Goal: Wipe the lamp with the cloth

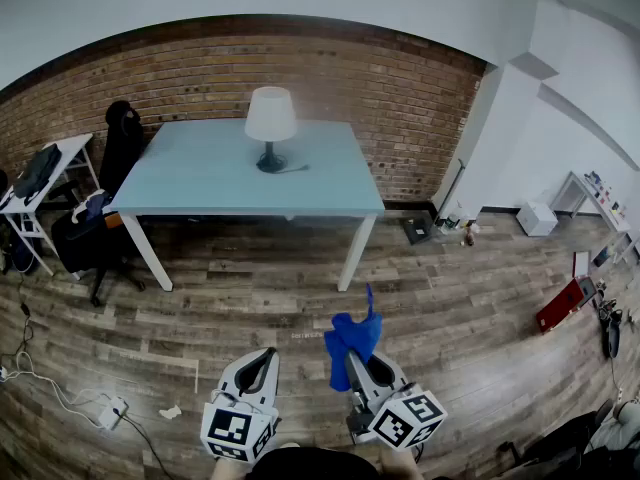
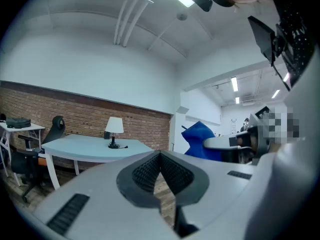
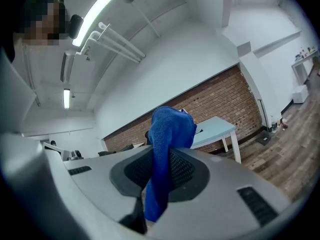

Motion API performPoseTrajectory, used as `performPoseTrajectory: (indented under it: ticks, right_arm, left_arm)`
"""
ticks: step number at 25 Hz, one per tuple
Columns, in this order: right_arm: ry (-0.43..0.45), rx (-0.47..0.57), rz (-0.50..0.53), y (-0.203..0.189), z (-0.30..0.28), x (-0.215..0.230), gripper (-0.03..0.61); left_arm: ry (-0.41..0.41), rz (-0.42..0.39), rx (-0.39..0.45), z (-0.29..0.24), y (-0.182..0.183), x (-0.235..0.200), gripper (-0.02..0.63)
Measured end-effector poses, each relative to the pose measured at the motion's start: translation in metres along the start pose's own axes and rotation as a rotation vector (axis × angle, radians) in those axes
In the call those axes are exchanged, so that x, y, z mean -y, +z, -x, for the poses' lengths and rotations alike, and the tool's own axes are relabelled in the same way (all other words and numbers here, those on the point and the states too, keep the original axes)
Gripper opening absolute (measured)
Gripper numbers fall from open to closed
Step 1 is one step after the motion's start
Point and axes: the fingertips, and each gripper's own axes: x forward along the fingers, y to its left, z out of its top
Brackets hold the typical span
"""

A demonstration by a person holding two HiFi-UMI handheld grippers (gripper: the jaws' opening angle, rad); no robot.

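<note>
- Wood-plank floor (image 1: 250, 288) in front and a brick wall (image 1: 200, 68) at the back. A pale blue surface (image 1: 200, 168) stands against the wall, well apart from the person.
- On it, mid-rear, the lamp (image 1: 270, 128) stands upright: white shade (image 1: 270, 113), thin dark stem, round dark base (image 1: 270, 164), cord (image 1: 295, 168) trailing right.
- The right claw (image 3: 160, 171) is clamped on the blue cloth (image 3: 167, 134). A bunch sticks out past the tips and a tail hangs below.
- The left claw (image 2: 160, 156) has its jaws together with nothing in them.
- The cloth looks soft, limp and light. The grip looks secure, and the free bunch is the wiping face.
- The lamp is likely light and top-heavy, and the shade is probably thin and easy to dent. It calls for light strokes.
- It is best steadied at the base or stem with the left claw, not at the shade.
- Wiping is not yet begun; the approach comes first.
</note>
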Motion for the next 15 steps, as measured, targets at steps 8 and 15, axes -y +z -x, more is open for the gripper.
performPoseTrajectory:
  ticks: [8, 15]
  right_arm:
    - [0.004, -0.018, -0.006, -0.008, -0.032, -0.002, 0.066]
    - [0.001, -0.020, -0.010, -0.001, -0.070, 0.022, 0.066]
  left_arm:
    - [0.005, 0.011, -0.004, -0.014, -0.001, -0.031, 0.008]
    - [0.011, 0.020, -0.010, -0.052, -0.006, -0.056, 0.008]
